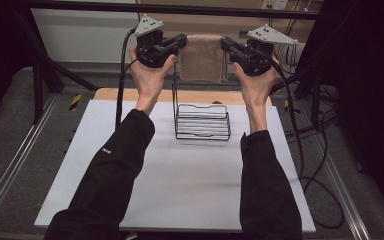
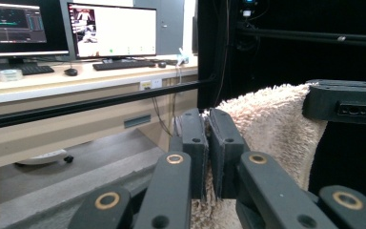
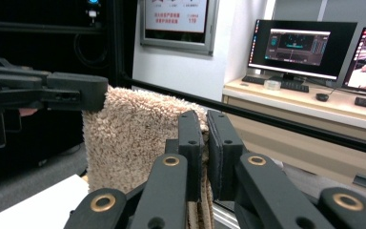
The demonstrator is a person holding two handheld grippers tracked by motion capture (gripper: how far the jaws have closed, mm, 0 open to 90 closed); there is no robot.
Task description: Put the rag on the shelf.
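1. Both sets of black jaws are clamped on the beige terry-cloth towel (image 1: 202,57); each pair pinches a top corner with the pile squeezed thin between the pads.
2. Left gripper (image 2: 208,143): towel edge runs down between my jaws, and the rest spreads away to the other corner.
3. Right gripper (image 3: 205,143): same grip, cloth trapped between the pads, with the towel face spreading toward my left gripper's jaw on the far corner.
4. From the high view, my left gripper (image 1: 182,42) and right gripper (image 1: 226,46) face each other, with the towel stretched flat between them and hanging straight down.
5. Towel is held in the air, above and slightly behind the black wire rack (image 1: 202,120); its lower edge is close to the rack's upright frame. Can't tell if it touches.
6. Rack stands on the white rectangular tabletop (image 1: 180,175), toward the far edge, between my forearms.
7. Farther out: desk with monitors (image 3: 298,47) and keyboard behind a black frame bar.
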